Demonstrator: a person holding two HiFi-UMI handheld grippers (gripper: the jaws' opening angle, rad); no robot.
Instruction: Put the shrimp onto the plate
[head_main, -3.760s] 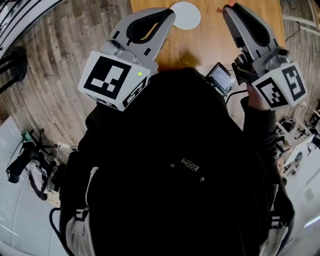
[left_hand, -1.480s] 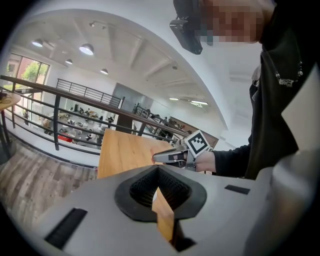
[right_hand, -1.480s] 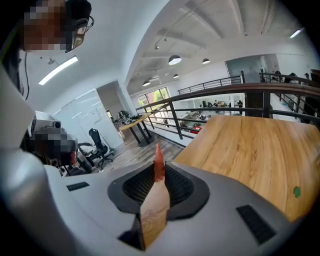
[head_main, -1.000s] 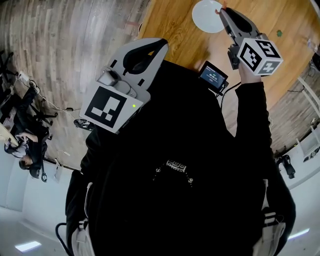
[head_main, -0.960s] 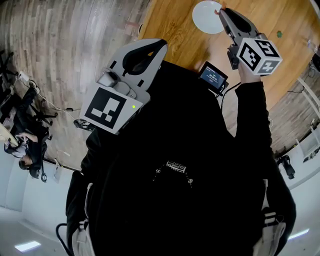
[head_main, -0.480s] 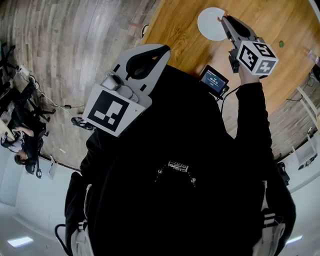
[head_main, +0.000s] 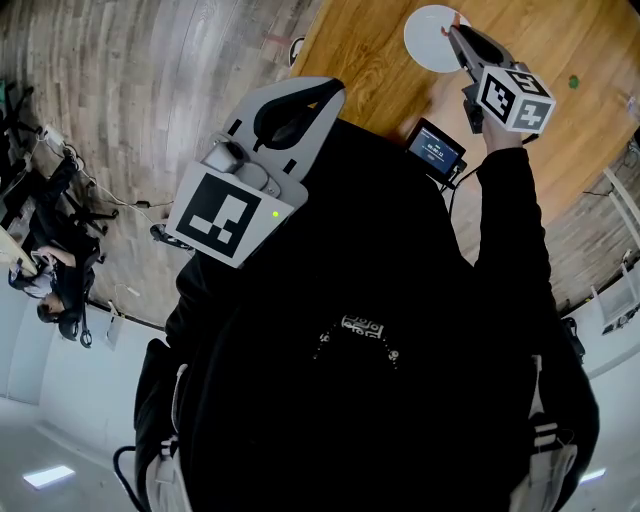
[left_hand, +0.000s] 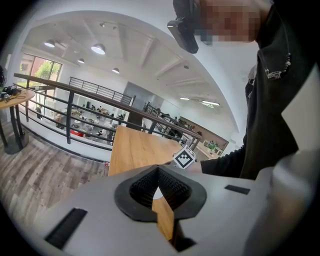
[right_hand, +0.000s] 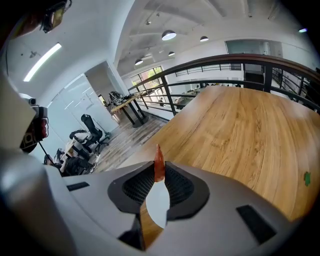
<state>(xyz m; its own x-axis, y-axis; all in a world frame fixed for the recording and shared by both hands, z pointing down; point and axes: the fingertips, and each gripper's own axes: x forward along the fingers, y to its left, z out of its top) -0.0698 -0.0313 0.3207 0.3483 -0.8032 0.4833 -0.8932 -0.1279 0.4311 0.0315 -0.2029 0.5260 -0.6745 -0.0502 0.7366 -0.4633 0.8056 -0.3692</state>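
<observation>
My right gripper (head_main: 457, 27) is held out over the wooden table (head_main: 370, 70), its jaws shut on an orange-red shrimp (right_hand: 159, 164) that pokes up between the tips. In the head view the tip of the shrimp (head_main: 456, 19) hangs at the right edge of the white plate (head_main: 432, 38). Through the gap of the right gripper (right_hand: 159, 172) a part of the plate (right_hand: 158, 205) shows below the jaws. My left gripper (head_main: 322, 93) is raised near my chest, left of the table's edge, jaws shut with nothing in them. In its own view the left gripper (left_hand: 158, 176) looks along the table.
A small device with a lit screen (head_main: 436, 150) hangs at my chest beside the right arm. A green speck (head_main: 574, 82) lies on the table right of the right gripper. Wood floor (head_main: 150, 90) runs left of the table, with chairs and cables (head_main: 40, 250) at far left. A railing (right_hand: 235, 62) borders the table.
The right gripper has reached farther out over the table with the shrimp, from beside my chest to the plate's right edge. The left gripper stayed raised and shut.
</observation>
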